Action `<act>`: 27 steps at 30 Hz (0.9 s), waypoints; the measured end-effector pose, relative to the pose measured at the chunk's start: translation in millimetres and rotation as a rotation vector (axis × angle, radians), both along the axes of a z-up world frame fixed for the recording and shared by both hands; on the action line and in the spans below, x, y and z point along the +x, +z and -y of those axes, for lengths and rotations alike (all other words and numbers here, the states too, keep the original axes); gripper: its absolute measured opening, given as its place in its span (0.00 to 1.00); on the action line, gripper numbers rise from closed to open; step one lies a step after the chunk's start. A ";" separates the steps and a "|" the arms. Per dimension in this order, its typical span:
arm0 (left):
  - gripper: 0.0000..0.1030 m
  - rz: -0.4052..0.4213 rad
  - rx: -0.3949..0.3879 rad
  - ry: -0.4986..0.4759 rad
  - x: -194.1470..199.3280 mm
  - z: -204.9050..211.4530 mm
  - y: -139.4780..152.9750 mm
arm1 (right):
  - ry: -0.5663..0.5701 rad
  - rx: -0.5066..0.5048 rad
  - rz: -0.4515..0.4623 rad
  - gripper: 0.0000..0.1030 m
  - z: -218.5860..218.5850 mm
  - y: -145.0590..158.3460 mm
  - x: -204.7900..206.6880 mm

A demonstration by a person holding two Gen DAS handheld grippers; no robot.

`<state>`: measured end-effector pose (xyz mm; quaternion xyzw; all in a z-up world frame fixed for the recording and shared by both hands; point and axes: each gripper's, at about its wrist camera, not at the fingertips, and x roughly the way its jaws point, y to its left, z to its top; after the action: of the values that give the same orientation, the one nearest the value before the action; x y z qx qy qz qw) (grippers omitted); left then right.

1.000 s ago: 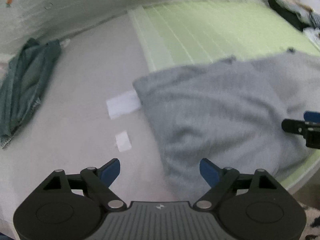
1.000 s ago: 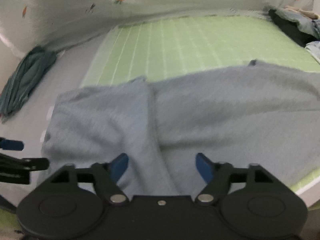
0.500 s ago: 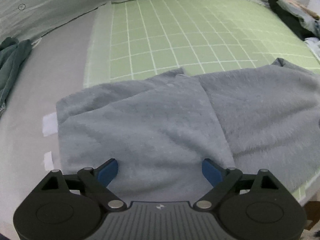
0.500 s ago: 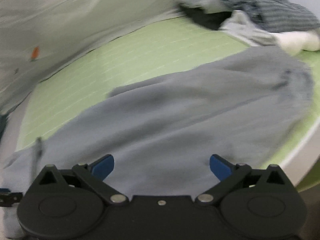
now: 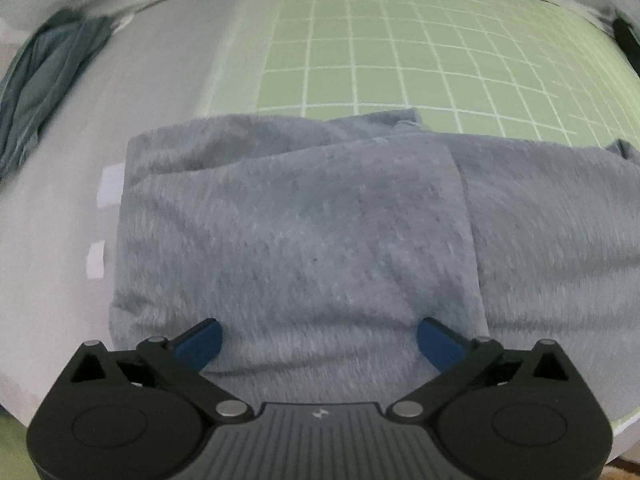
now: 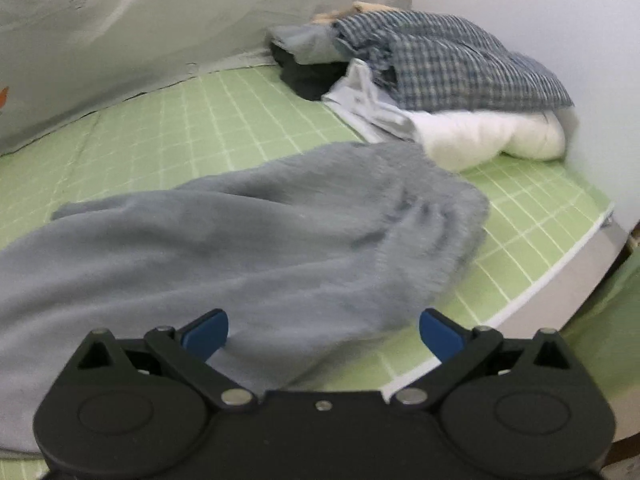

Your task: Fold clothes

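Green gridded matting (image 5: 400,52) covers the surface, and your grey garment (image 5: 312,232) lies along its near edge, one end folded over at the left, the other end rumpled toward the clothes pile (image 6: 432,76) in the far right corner. Your left gripper (image 5: 318,336) is opening its fingers above the folded end, gripping nothing. Your right gripper (image 6: 324,330) stands fully spread over the rumpled end, empty.

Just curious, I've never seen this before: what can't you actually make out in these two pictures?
- Left wrist view: the teal garment is cut off by the frame edge.
- Right wrist view: the grey garment's right end is motion-blurred.
- Right wrist view: what lies under the plaid shirt is hidden.
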<state>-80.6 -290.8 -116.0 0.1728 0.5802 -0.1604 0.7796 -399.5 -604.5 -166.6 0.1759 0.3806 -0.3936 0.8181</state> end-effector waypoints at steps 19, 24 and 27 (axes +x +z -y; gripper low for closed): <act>1.00 0.001 0.029 0.152 -15.8 3.4 6.9 | -0.247 0.189 0.245 0.84 123.1 -15.0 -18.7; 1.00 0.020 0.014 0.176 -24.5 0.3 7.0 | -0.289 0.272 0.340 0.46 124.4 -12.4 -27.7; 1.00 0.034 -0.008 0.191 -29.4 -4.1 5.3 | -0.319 0.393 0.530 0.24 126.2 -14.2 -44.3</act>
<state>-110.1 -286.7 -110.7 0.1161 0.5802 -0.0848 0.8017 -443.8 -730.6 -180.7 0.4827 0.1914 -0.3761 0.7674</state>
